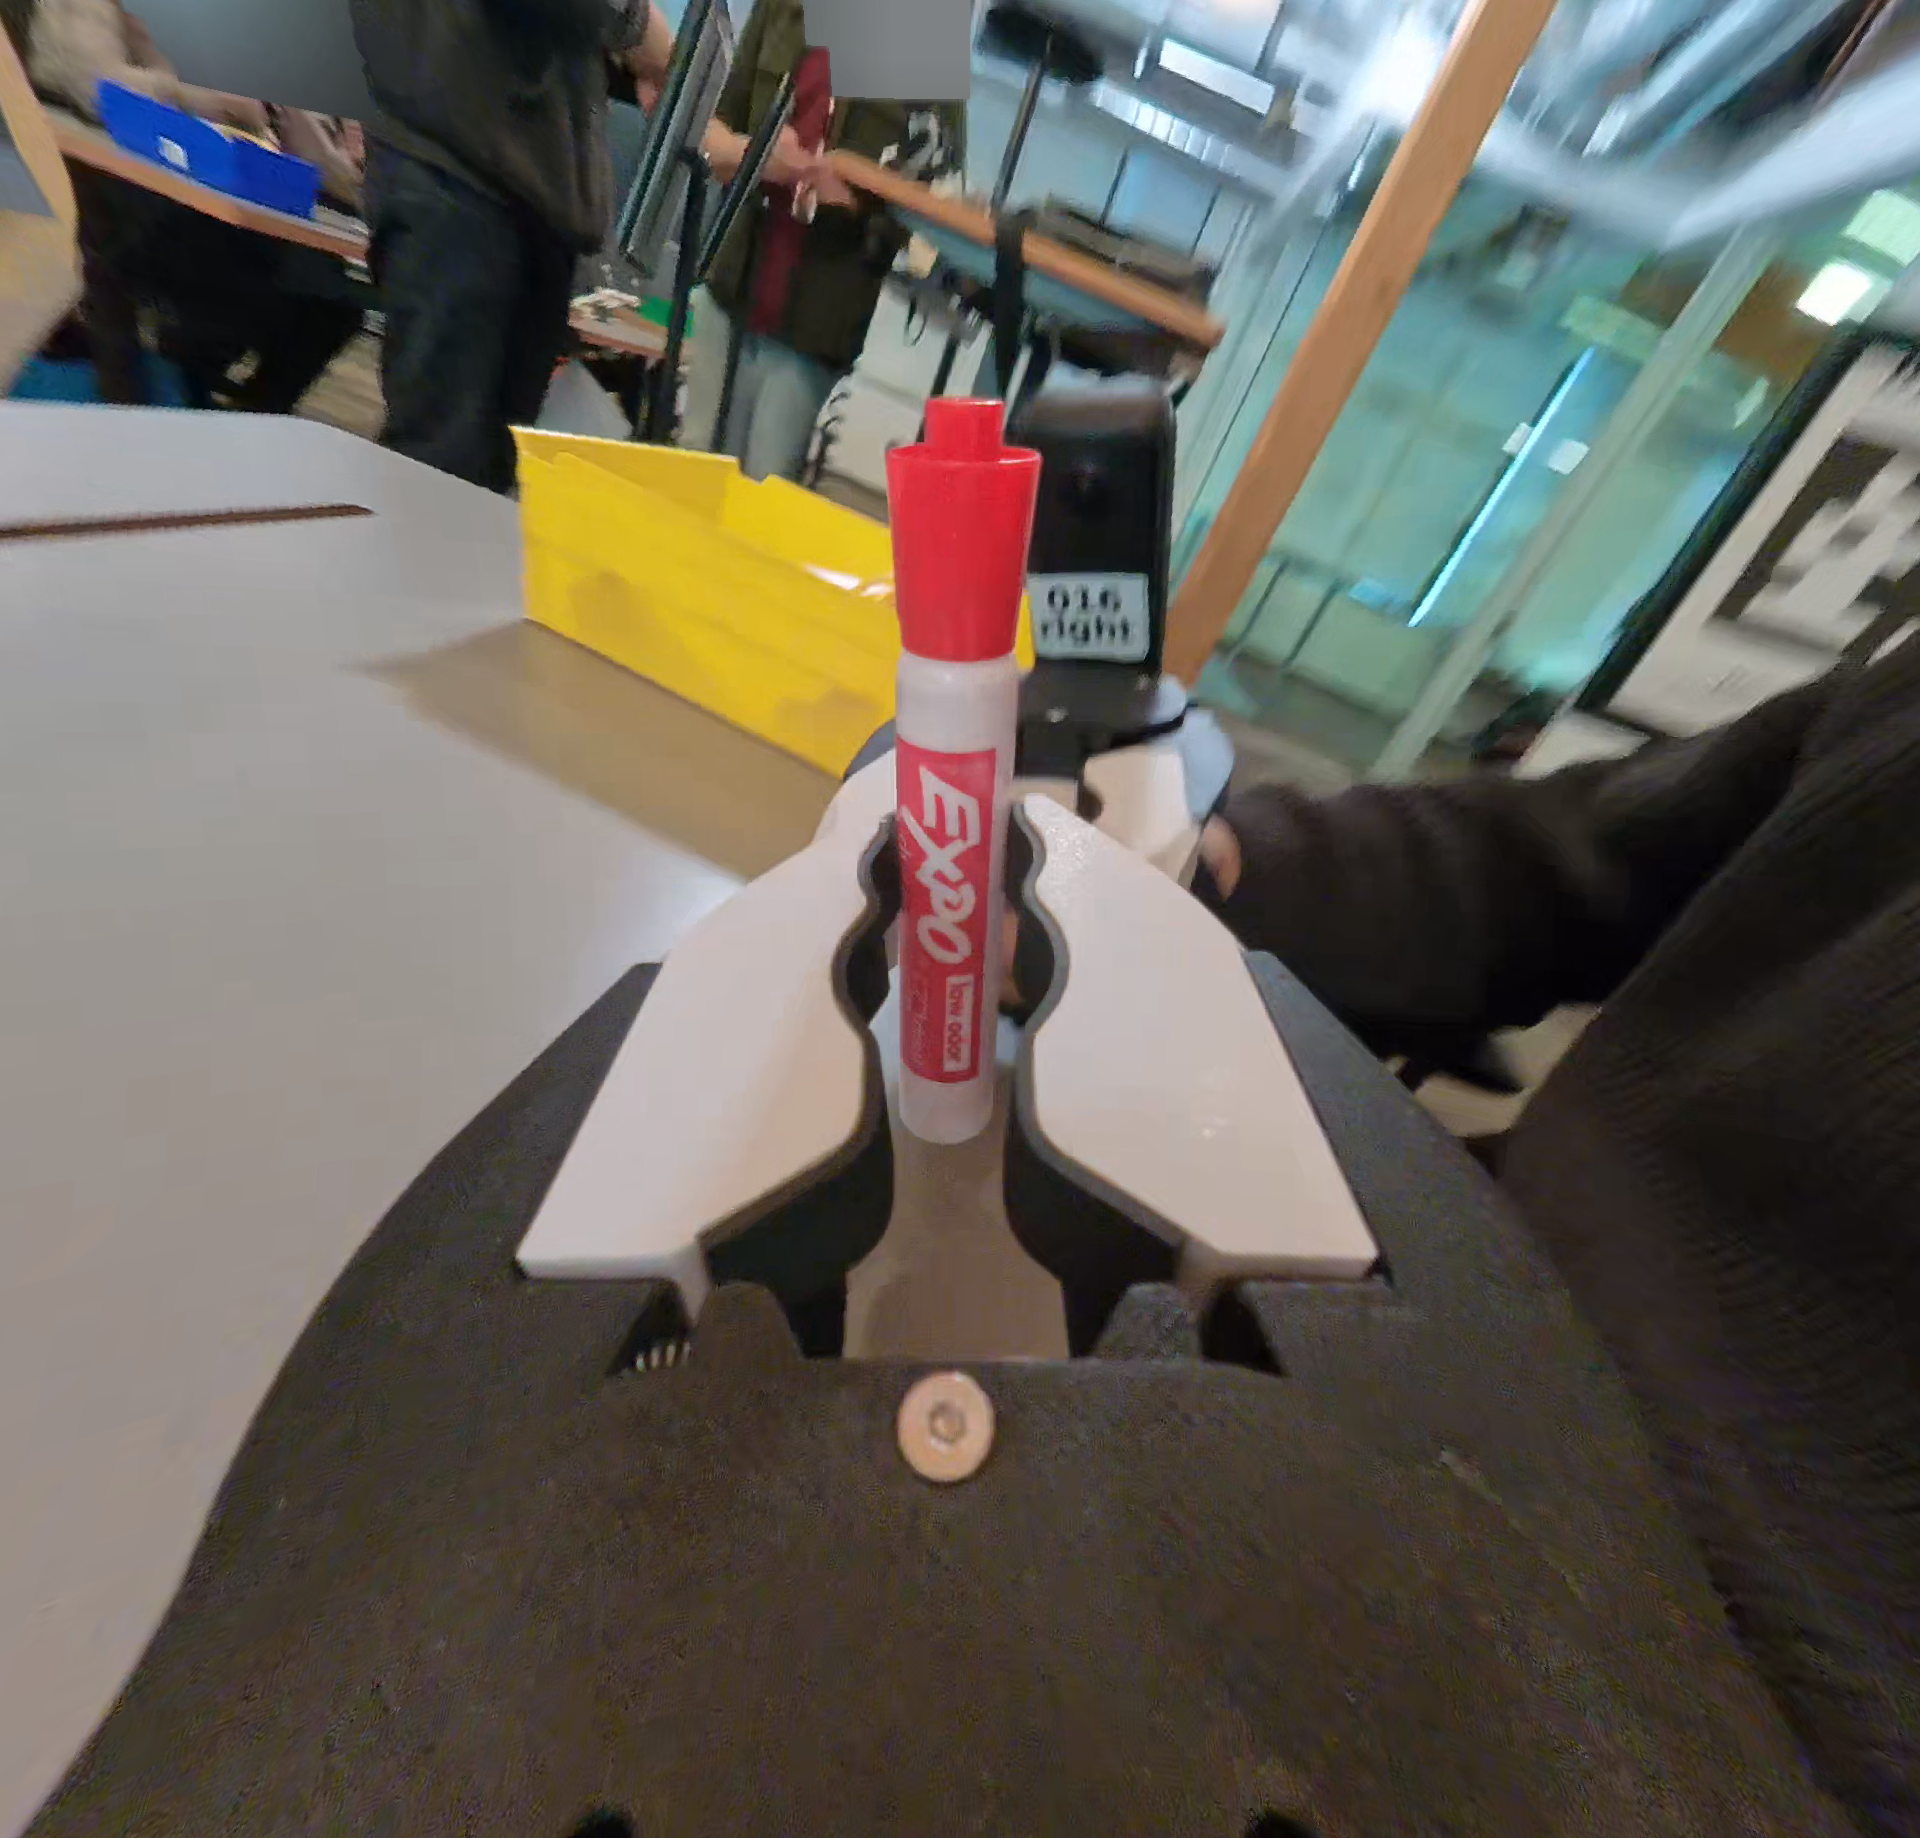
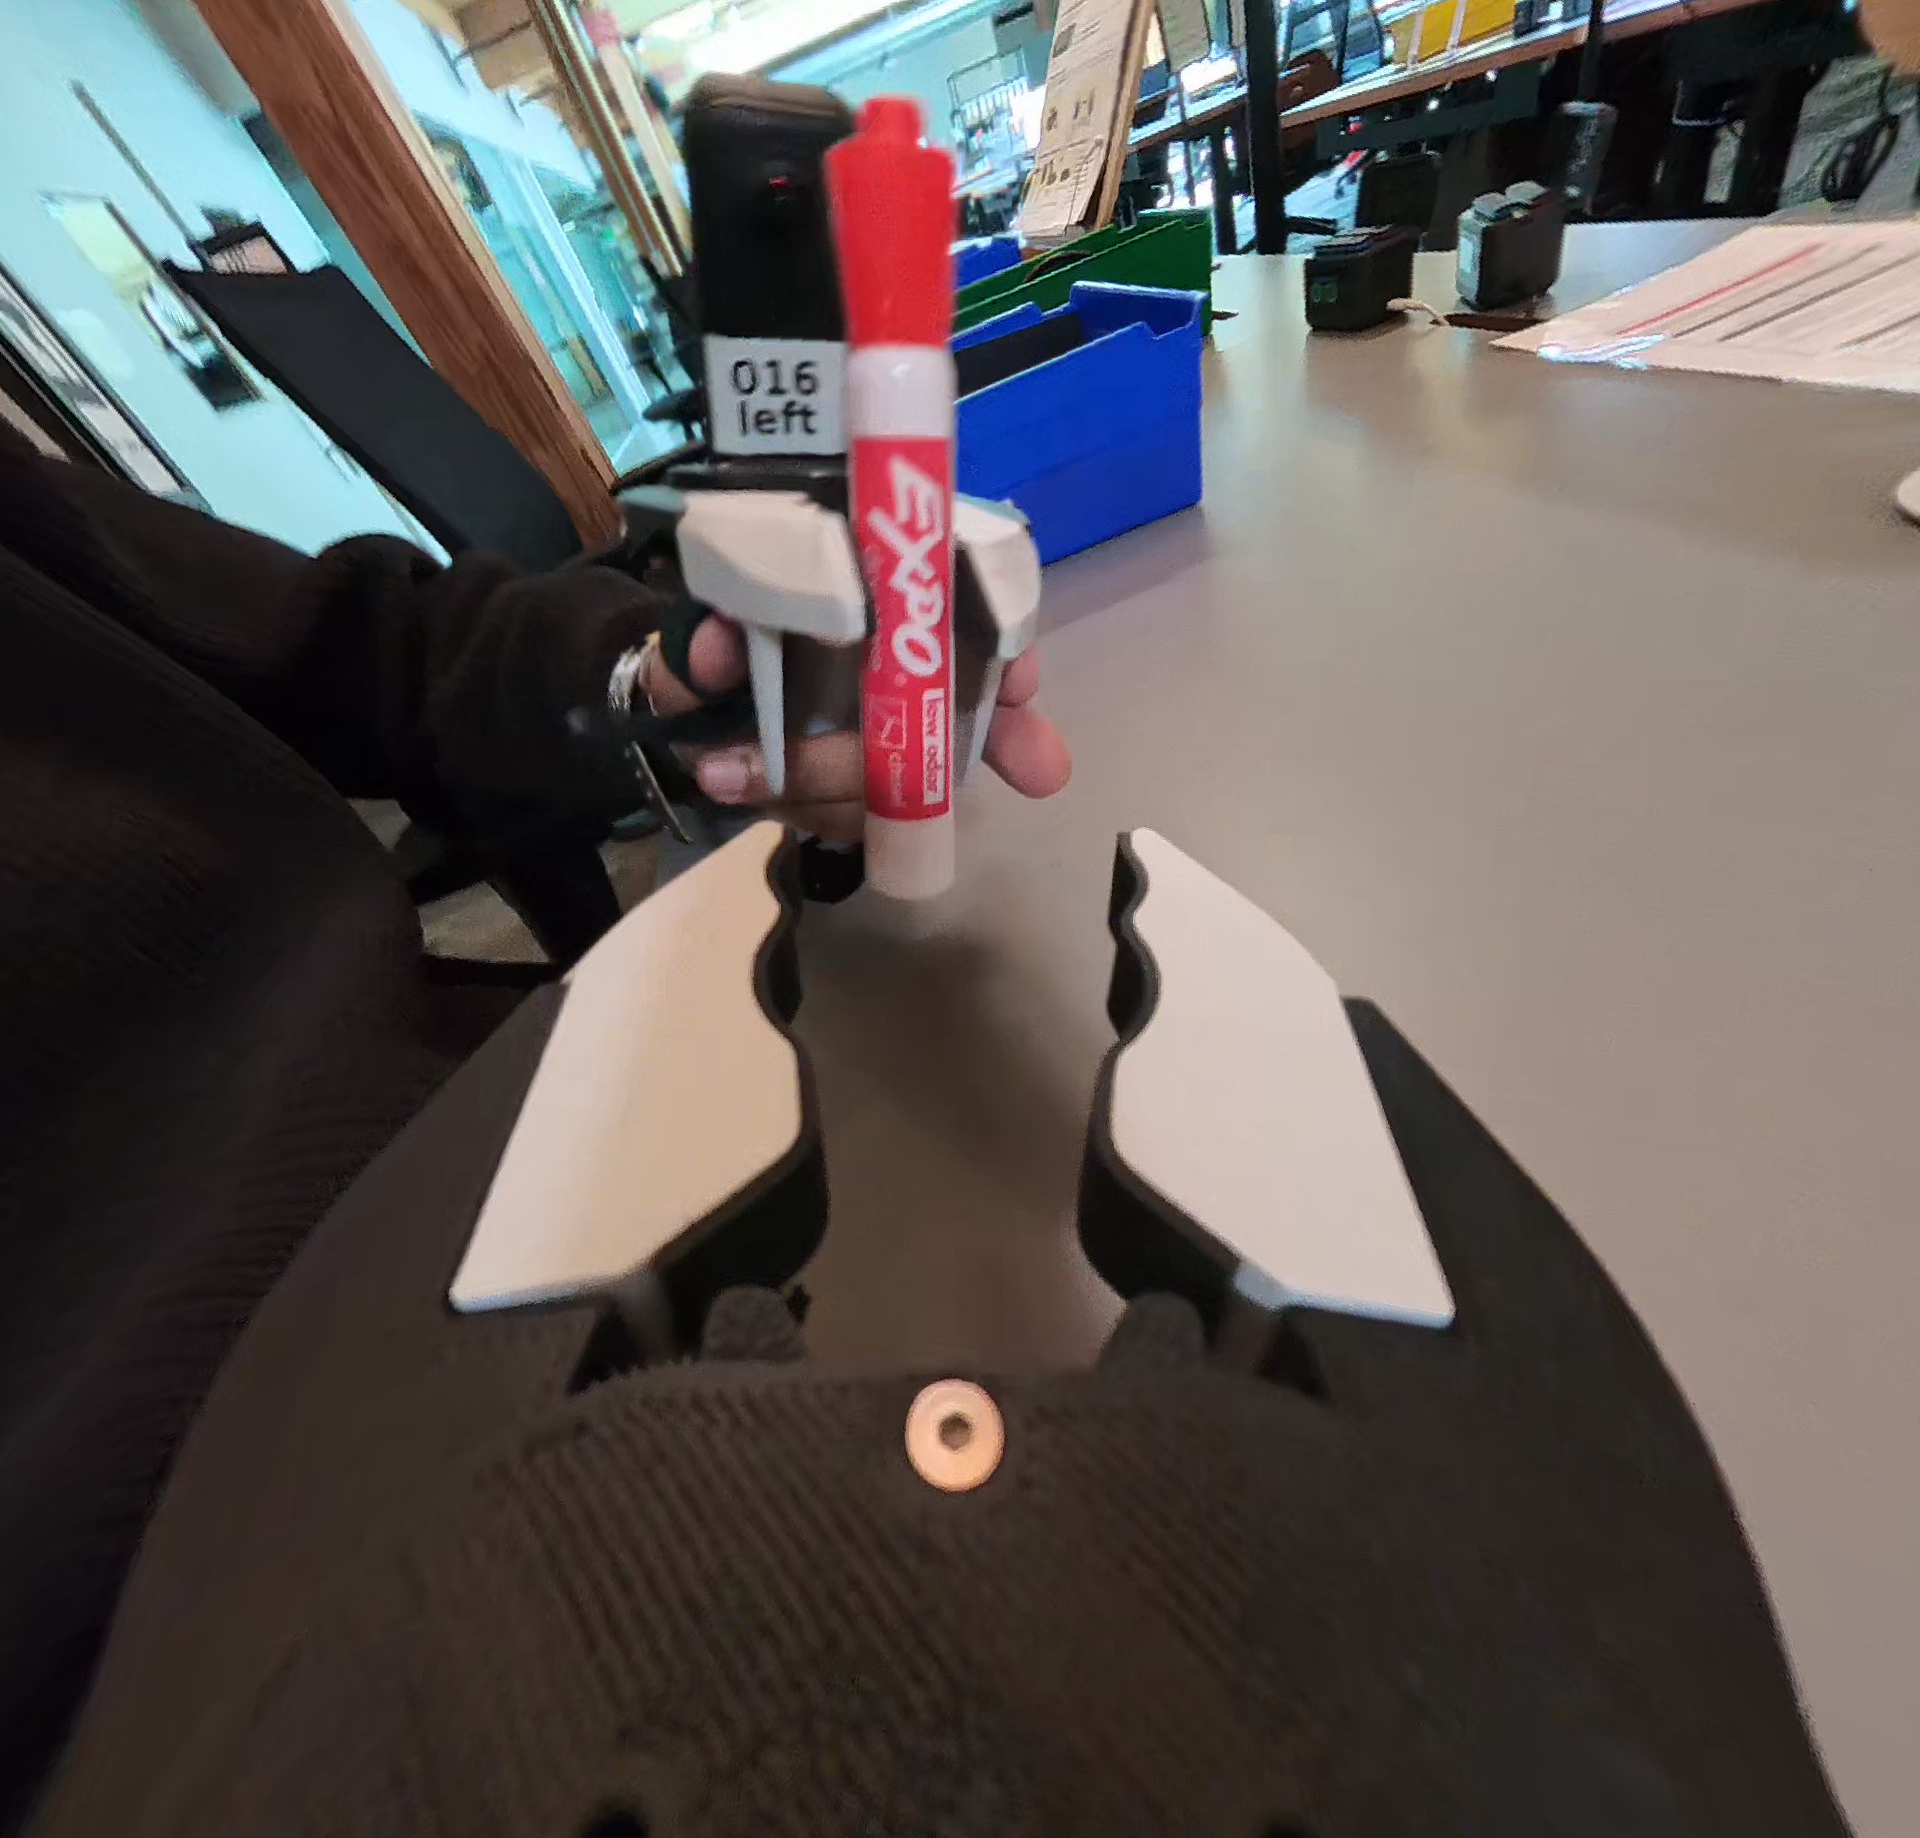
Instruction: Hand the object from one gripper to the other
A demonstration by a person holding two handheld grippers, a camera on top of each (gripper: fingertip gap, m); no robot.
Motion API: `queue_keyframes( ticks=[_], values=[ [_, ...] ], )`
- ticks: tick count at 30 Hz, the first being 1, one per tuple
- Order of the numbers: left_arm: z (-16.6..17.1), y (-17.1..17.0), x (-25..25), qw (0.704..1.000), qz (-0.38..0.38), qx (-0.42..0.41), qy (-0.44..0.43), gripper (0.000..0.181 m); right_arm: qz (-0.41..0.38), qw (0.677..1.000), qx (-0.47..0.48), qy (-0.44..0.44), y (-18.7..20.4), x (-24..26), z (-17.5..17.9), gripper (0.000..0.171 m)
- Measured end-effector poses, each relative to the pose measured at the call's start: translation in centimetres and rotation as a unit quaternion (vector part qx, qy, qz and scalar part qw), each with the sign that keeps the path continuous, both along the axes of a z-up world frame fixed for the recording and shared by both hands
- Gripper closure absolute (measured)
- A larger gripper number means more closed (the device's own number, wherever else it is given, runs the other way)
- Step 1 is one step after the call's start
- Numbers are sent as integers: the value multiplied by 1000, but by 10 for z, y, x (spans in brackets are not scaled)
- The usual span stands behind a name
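Red-capped white plastic marker (image 1: 956,801) upright, clamped mid-barrel between left gripper (image 1: 956,853) fingers (image 1: 774,1009). Right gripper (image 2: 951,858) fingers (image 2: 1236,1061) spread, empty, just below marker's base, above grey surface (image 2: 1507,749).

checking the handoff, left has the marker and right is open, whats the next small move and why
Probably ease the right gripper forward and a bit left so its open fingers straddle the marker, then close. The left gripper holds it upright by the barrel, and its lower end hangs just past the right fingertips, near the left one.
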State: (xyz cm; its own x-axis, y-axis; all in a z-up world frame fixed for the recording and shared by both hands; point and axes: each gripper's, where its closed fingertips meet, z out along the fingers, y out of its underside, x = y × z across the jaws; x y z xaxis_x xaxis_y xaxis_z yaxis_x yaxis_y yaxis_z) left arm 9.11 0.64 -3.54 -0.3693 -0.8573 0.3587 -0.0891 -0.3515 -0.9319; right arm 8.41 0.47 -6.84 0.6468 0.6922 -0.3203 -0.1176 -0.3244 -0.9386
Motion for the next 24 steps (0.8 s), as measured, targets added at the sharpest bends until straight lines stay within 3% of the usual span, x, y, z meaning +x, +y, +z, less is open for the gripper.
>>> queue_keyframes(
  ticks=[3,6,13,24],
  values=[
    [9,2,-1,994,-14,-106,-14,159,13,999,20,-38,-4,-11,-3,115],
    [12,2,-1,987,-20,-160,-22,160,21,998,36,-57,-7,-19,-3,121],
    [12,-4,2,980,-26,-194,-31,160,31,998,39,-32,-10,-21,4,148],
    [8,0,3,984,-19,-178,-19,161,21,1000,-12,-3,-9,-11,5,151]
  ],
)
